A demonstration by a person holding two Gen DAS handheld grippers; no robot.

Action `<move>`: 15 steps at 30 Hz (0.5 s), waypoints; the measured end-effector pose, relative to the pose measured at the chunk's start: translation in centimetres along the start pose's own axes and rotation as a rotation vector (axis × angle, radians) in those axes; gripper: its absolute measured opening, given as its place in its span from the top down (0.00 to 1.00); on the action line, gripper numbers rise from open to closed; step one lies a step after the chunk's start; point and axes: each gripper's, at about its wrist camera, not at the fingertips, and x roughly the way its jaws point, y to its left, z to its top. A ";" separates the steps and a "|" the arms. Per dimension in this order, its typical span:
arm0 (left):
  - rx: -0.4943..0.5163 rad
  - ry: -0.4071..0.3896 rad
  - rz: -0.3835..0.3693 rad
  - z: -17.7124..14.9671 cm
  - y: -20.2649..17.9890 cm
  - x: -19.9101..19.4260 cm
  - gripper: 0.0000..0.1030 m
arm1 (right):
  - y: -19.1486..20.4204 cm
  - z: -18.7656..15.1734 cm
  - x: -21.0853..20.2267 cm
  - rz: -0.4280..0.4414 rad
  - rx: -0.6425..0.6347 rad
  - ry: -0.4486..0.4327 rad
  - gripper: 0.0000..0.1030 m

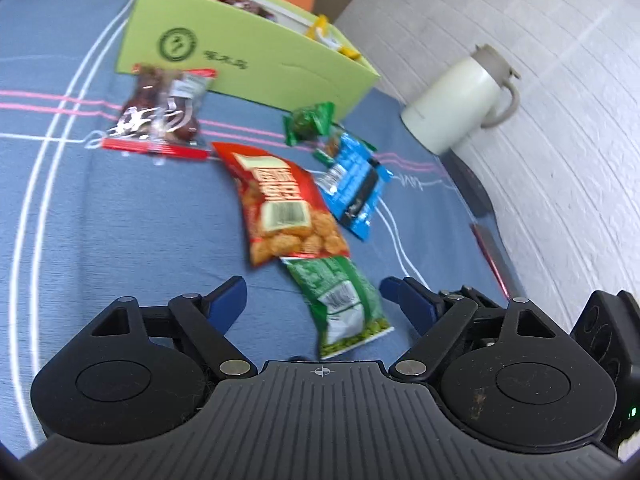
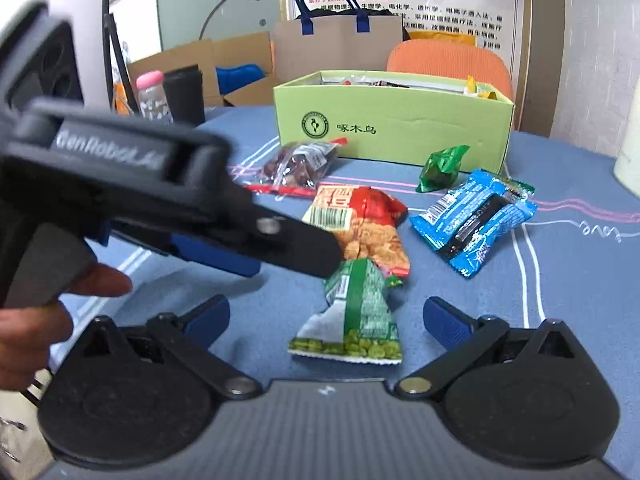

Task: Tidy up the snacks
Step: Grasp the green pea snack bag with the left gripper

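Snacks point(image 2: 362, 236) are still lying before the half-filled green box point(image 2: 400, 132); both grippers point(image 1: 312, 300) point(image 2: 326, 320) are hovering spread, empty.

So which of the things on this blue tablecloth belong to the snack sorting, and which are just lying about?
Part of the job:
- light green cardboard box
- clear packet of brown nuts
- red crinkled snack bag
- long green pea packet
- blue wrapped bars
- small green foil sweet

Lying about:
- cream insulated jug
- pink-capped bottle
- black tumbler
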 end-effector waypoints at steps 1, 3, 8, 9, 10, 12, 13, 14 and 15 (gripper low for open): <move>0.005 0.004 0.014 -0.4 -0.3 0.3 0.30 | -0.3 -0.3 0.3 0.002 -0.003 0.014 0.01; 0.006 0.016 0.025 -0.9 -0.6 1.0 0.30 | -0.2 -1.3 1.3 -0.001 -0.030 -0.008 0.01; 0.049 -0.003 0.069 -1.2 -1.4 1.9 0.27 | -0.5 -1.5 1.6 -0.010 -0.012 -0.046 0.01; 0.056 -0.004 0.076 -1.2 -1.5 2.0 0.27 | -0.6 -1.7 1.5 -0.006 -0.014 -0.053 0.01; 0.059 -0.004 0.081 -1.1 -1.6 2.1 0.27 | -0.6 -1.8 1.5 -0.002 -0.015 -0.060 0.01; 0.059 -0.002 0.088 -1.1 -1.7 2.2 0.27 | -0.6 -1.9 1.4 -0.004 -0.014 -0.055 0.01; 0.055 -0.001 0.092 -1.1 -1.7 2.2 0.28 | -0.6 -1.6 1.4 -0.008 -0.012 -0.037 0.01; 0.050 0.003 0.098 -1.0 -1.8 2.2 0.29 | -0.6 -1.3 1.3 -0.017 0.001 -0.020 0.01; 0.040 0.011 0.099 -0.9 -1.8 2.3 0.32 | -0.7 -1.2 1.1 -0.011 0.021 -0.027 0.01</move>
